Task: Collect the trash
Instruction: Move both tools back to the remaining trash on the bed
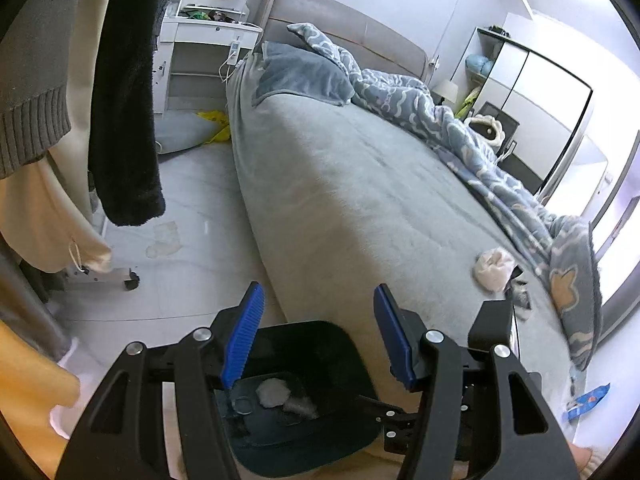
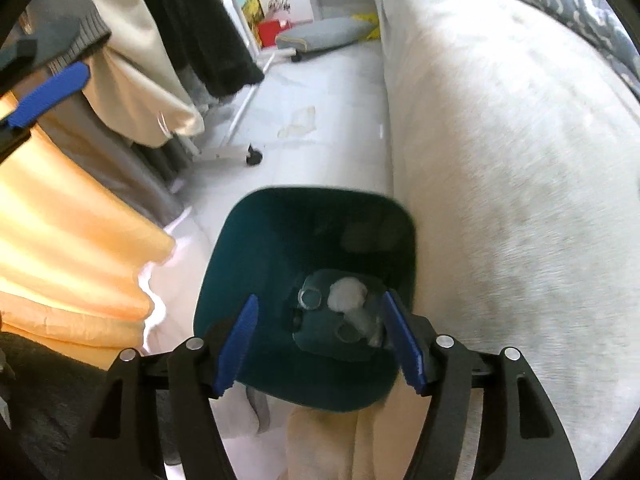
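Now over the bin, both jaws empty

Currently two views from a bedroom. A dark teal bin [image 2: 304, 280] stands on the pale floor [image 1: 192, 200], tight against the side of a grey bed [image 1: 360, 184].

Right view: the right hand-held gripper [image 2: 318, 338] hangs directly above the bin mouth, pointing steeply down. Its blue jaws stand apart with nothing between them. At the bottom of the bin lie white wads [image 2: 347, 294] that look like crumpled tissue.

Left view: the left hand-held gripper [image 1: 318, 334] also hovers above the bin, jaws apart and empty. The same wads show in the bin below.

More likely trash remains. A pale crumpled ball [image 1: 493, 269] sits on the bed near its foot end, just beside the patterned blue duvet [image 1: 460, 128]. A blue wrapper [image 1: 588, 400] lies at the far right edge, beyond the bed corner. A crumpled pale scrap [image 1: 164, 238] lies on the floor near the clothes rack [image 2: 236, 120], well apart from the bin; whether it is trash cannot be told.

Judgement: a drop into the bin seems just done. The next move calls for lifting clear, reaching to the ball on the bed, and closing the jaws gently on it, since it looks soft and light
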